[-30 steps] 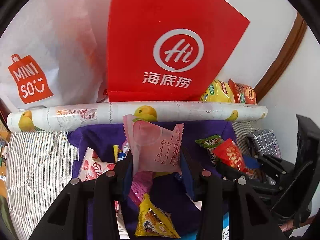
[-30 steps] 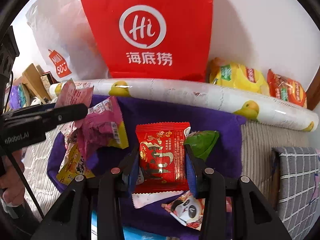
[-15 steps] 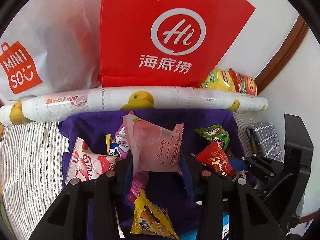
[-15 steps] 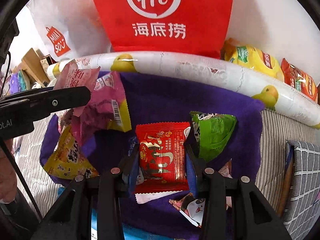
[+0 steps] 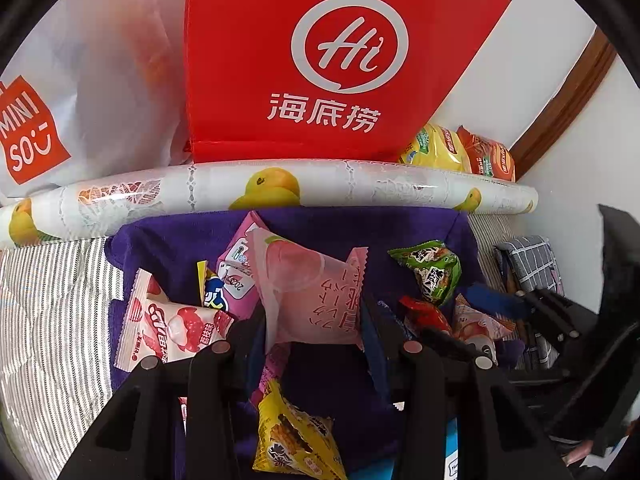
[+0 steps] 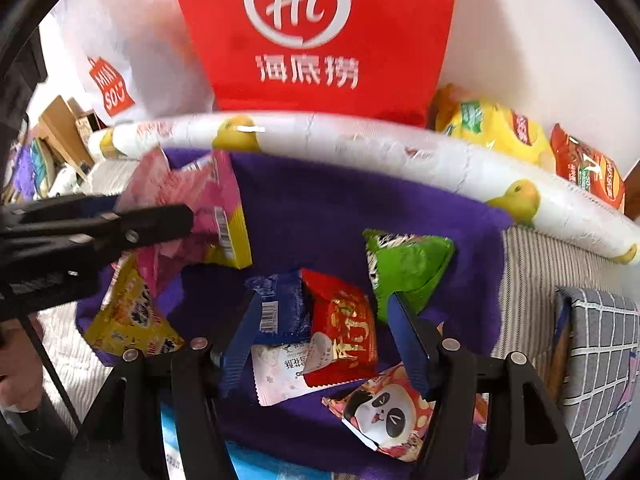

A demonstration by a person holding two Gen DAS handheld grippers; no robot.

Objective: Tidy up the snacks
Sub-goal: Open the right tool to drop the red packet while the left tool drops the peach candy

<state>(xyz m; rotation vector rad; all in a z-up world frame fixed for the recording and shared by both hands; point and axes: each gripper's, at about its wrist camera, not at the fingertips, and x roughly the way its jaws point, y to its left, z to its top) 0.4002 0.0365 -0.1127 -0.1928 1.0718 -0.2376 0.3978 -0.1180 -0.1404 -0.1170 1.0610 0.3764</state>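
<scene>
**On the purple cloth: one packet gripped, one released**

Between the fingers of the left gripper point(image 5: 314, 332) a pale pink peach-print packet point(image 5: 308, 296) is clamped and held above the purple cloth point(image 5: 168, 240); its lower edge is hidden behind the finger pads. Seen from the right wrist camera, the same gripper point(image 6: 160, 220) enters from the left, and the packet is partly masked by its black finger.

The jaws of the right gripper point(image 6: 324, 340) have just been opening. A red snack packet point(image 6: 344, 324) lies between them on the cloth, tilted, and is touched by neither blue pad. It rests across a blue packet point(image 6: 280, 308) and a white wrapper point(image 6: 280, 372), both partly covered. A green triangular packet point(image 6: 404, 268) lies just beside the right finger. A panda-print packet point(image 6: 384, 412) is partly hidden behind that finger.

Near the left gripper, a strawberry-print packet point(image 5: 168, 324) and a yellow packet point(image 5: 296, 440) lie on the cloth; the yellow one is cut off by the frame's lower edge. A magenta packet point(image 5: 236, 276) is mostly hidden behind the held one.

Behind the cloth a duck-print roll point(image 5: 360, 184) is laid across, with a red Haidilao bag point(image 5: 328, 60) and a white Miniso bag point(image 5: 100, 80) upright behind it. Print on most wrappers cannot be read.
</scene>
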